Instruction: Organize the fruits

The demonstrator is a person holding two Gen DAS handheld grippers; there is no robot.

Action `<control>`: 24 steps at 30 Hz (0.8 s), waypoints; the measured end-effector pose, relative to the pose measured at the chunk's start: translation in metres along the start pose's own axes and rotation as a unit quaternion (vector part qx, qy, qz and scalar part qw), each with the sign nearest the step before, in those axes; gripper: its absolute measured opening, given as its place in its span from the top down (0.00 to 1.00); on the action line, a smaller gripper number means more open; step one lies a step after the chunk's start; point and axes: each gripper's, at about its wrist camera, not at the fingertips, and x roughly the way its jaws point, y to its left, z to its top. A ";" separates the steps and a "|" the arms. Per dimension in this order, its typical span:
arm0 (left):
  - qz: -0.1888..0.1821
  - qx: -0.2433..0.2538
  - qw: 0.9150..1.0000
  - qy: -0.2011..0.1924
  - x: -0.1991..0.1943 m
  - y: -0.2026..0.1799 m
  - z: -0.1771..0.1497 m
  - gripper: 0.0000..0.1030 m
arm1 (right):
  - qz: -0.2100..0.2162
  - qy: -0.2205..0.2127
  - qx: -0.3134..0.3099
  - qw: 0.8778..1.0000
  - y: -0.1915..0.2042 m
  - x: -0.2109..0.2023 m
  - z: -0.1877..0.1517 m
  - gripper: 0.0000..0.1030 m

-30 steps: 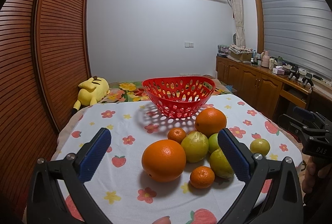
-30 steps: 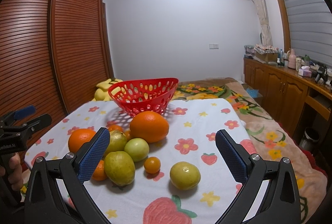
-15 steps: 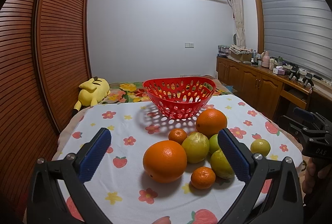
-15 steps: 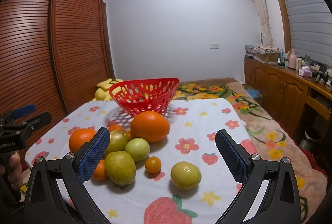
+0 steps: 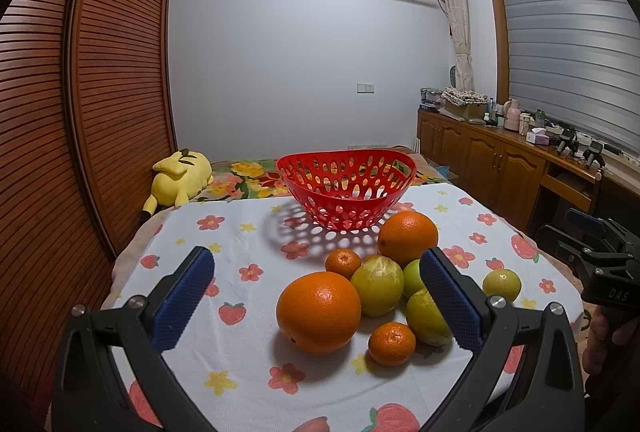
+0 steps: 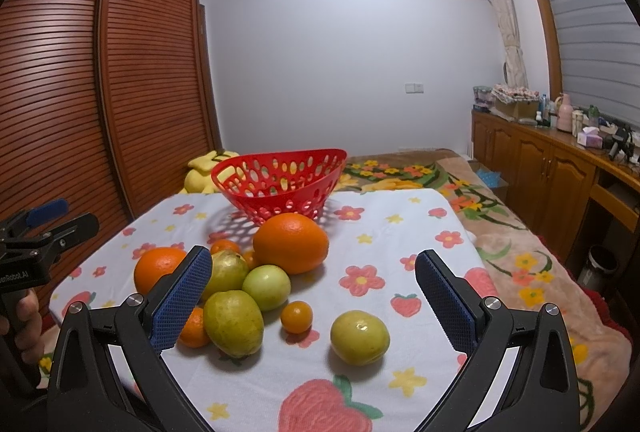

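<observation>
Both grippers spread wide, empty: left gripper (image 5: pixel 320 296), right gripper (image 6: pixel 314 296). Round fruits clustered touching on floral-cloth tabletop (image 5: pixel 240 232), near empty red perforated plastic basket (image 5: pixel 346 188). Risk: lifting large near orange (image 5: pixel 319 312) may nudge small mandarin (image 5: pixel 391 343) rolling off edge.

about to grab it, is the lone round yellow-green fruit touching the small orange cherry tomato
Apart. The right wrist view shows bare flowered tablecloth between the lone round yellow-green fruit and the small orange cherry tomato.
</observation>
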 end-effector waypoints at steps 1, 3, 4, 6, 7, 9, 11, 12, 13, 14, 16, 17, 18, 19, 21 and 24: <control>0.000 0.000 1.000 0.000 0.000 -0.001 -0.001 0.00 | 0.000 0.000 0.000 1.000 0.000 0.000 0.000 0.00; 0.000 0.000 1.000 -0.001 0.000 -0.001 -0.001 0.00 | 0.000 0.000 0.000 1.000 0.000 0.000 0.000 0.00; 0.000 0.000 1.000 0.000 0.000 -0.001 -0.001 0.00 | 0.000 0.001 0.000 1.000 0.000 0.000 0.000 0.00; -0.001 -0.001 1.000 0.000 0.000 0.001 0.001 0.00 | 0.000 0.001 0.000 1.000 0.000 0.000 0.000 0.00; -0.001 -0.001 1.000 0.001 0.000 0.000 0.000 0.00 | 0.000 0.001 0.000 1.000 -0.001 0.000 0.000 0.00; -0.001 -0.001 1.000 0.002 0.001 0.001 0.001 0.00 | 0.000 0.001 0.000 1.000 0.002 -0.001 -0.002 0.00; 0.001 -0.001 1.000 0.004 0.001 0.000 -0.001 0.00 | -0.001 0.003 -0.001 1.000 0.004 0.000 -0.005 0.00; 0.002 -0.002 1.000 0.005 0.002 0.001 -0.001 0.00 | -0.002 0.004 0.000 1.000 0.004 0.000 -0.006 0.00; 0.002 -0.002 1.000 0.006 0.002 0.000 -0.002 0.00 | -0.002 0.005 0.001 1.000 0.004 0.000 -0.007 0.00; 0.001 -0.003 1.000 0.007 0.003 0.001 -0.003 0.00 | -0.001 0.006 0.002 1.000 0.004 -0.001 -0.008 0.00; 0.001 -0.004 1.000 0.010 0.005 0.001 -0.005 0.00 | -0.001 0.010 0.003 1.000 0.001 0.000 -0.010 0.00; 0.003 -0.004 1.000 0.012 0.007 0.002 -0.006 0.00 | -0.002 0.011 0.003 1.000 0.001 0.001 -0.011 0.00; 0.004 -0.004 1.000 0.013 0.009 0.003 -0.007 0.00 | -0.003 0.014 0.002 1.000 -0.001 0.002 -0.011 0.00; 0.004 -0.007 1.000 0.017 0.012 0.006 -0.007 0.00 | -0.005 0.016 0.002 1.000 -0.002 0.002 -0.012 0.00; 0.001 -0.012 1.000 0.024 0.016 0.009 -0.010 0.00 | -0.006 0.022 0.005 1.000 -0.006 0.005 -0.014 0.00; 0.001 -0.014 0.999 0.036 0.026 0.014 -0.014 0.00 | -0.009 0.031 0.006 0.999 -0.011 0.008 -0.018 0.00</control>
